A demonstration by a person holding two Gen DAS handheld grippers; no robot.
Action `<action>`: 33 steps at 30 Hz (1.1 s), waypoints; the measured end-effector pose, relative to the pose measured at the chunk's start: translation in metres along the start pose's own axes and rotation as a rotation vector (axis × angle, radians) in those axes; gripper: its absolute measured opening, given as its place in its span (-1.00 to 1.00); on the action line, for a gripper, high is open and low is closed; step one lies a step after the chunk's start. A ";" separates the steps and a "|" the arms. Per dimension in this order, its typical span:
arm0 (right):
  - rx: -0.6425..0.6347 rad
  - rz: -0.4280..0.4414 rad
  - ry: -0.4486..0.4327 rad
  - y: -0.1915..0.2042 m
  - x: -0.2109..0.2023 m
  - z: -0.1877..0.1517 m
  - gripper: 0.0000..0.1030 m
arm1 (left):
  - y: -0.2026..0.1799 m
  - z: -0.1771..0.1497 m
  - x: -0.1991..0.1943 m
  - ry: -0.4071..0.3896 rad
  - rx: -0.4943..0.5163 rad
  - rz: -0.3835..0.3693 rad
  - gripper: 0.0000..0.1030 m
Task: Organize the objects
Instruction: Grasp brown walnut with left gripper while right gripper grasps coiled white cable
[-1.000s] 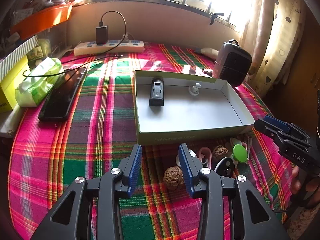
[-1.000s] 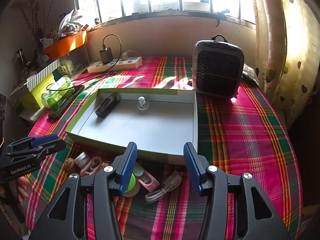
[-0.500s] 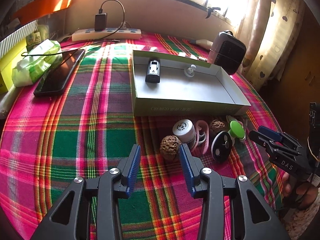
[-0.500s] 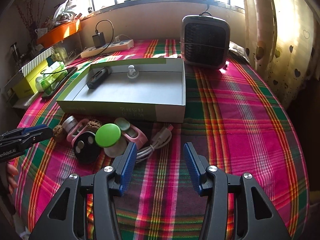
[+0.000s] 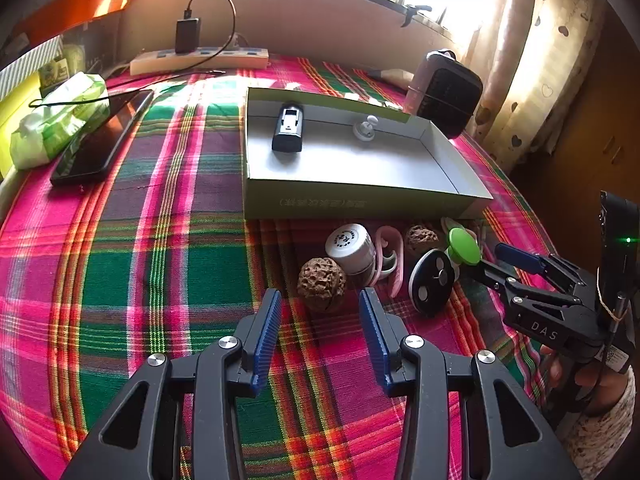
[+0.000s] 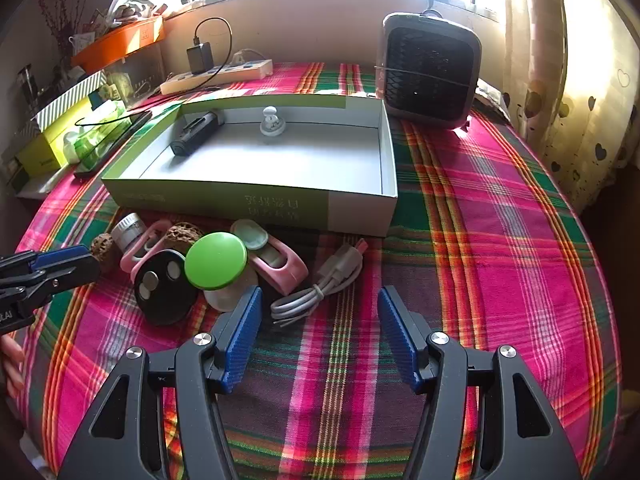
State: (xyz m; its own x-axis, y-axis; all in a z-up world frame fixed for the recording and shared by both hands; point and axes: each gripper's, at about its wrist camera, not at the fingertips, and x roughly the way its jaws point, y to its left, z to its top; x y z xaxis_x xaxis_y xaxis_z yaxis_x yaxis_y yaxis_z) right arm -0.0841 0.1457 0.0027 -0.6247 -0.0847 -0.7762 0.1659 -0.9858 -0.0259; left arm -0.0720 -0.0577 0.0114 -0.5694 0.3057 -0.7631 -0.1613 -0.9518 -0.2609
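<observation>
Grippers (image 5: 320,316) (image 6: 320,320) agape, empty, above tablecloth (image 6: 480,240)

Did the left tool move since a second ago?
Yes. The left tool pulled back from the box; the walnut, earlier between its fingers, now lies just ahead of them.

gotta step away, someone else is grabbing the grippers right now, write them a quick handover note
Left gripper: open, empty, lined up just short of the walnut.
Right gripper: open, empty, over the coiled white cable.
Done: the black clip-like device and the small white knob are in the open box, at its far end.
Left, all on the cloth in front of the box: the walnut, a second walnut, white bottle, two pink clips, black disc, green-capped piece and the cable.
</observation>
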 end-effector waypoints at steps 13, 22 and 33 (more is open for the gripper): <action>0.048 -0.072 0.017 -0.032 -0.003 -0.004 0.17 | -0.002 0.002 0.006 0.012 0.003 0.008 -0.25; 0.010 -0.006 0.018 -0.026 0.008 0.007 0.17 | -0.003 0.005 0.010 0.009 0.019 0.028 -0.25; 0.008 0.008 0.019 -0.026 0.011 0.011 0.17 | -0.005 0.009 0.014 0.009 0.032 0.051 -0.25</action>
State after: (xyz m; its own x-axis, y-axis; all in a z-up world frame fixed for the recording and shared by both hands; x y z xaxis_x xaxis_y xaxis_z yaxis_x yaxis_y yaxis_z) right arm -0.1037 0.1692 0.0016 -0.6089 -0.0897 -0.7882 0.1648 -0.9862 -0.0151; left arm -0.0866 -0.0486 0.0075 -0.5704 0.2570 -0.7802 -0.1579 -0.9664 -0.2029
